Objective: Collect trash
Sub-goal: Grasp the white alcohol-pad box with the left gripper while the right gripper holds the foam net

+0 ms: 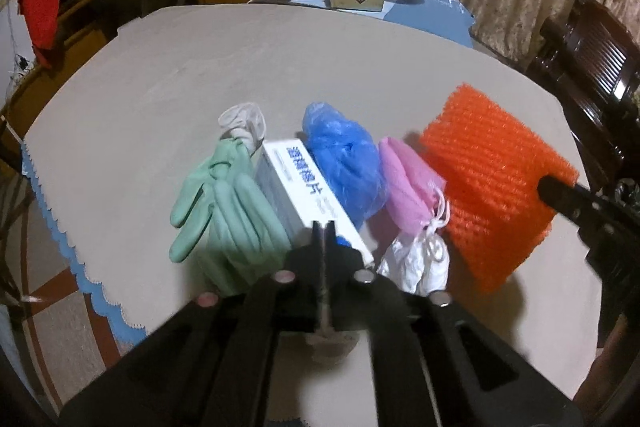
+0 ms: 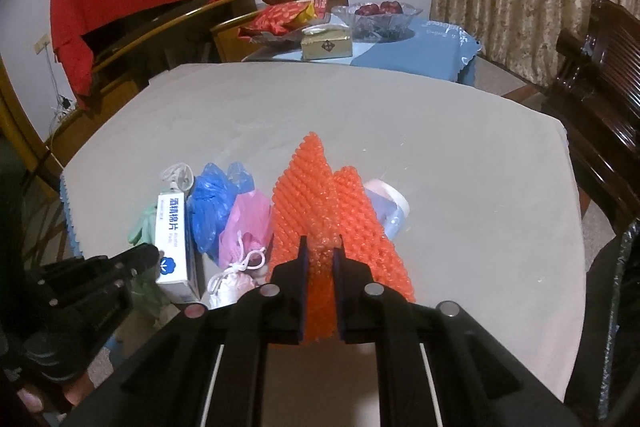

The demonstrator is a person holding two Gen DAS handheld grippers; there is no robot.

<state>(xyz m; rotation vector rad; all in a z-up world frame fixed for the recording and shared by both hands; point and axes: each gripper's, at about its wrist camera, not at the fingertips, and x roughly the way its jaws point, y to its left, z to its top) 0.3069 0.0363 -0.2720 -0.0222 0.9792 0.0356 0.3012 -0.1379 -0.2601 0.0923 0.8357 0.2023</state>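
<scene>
Trash lay in a row near the front edge of a table (image 1: 280,67) covered in plain beige cloth: a limp green glove (image 1: 224,203), a white box (image 1: 304,195) with blue print, a crumpled blue bag (image 1: 344,163), a pink bag (image 1: 408,183) and a small white bundle (image 1: 416,263) tied with string. The left gripper (image 1: 325,227) was clamped on the near end of the box, jaws pinching its narrow sides; stiff, light card, it looked easy to lift but likely to dent under a hard squeeze. The right gripper (image 2: 320,251) was closed tight on the near edge of an orange bubble sheet (image 2: 320,203), soft, knobbly and nearly weightless, which bunched into a ridge between the pads. A pale roll of tape (image 2: 390,207) sat just behind it. The thin bags seemed best taken by a gathered fold.
</scene>
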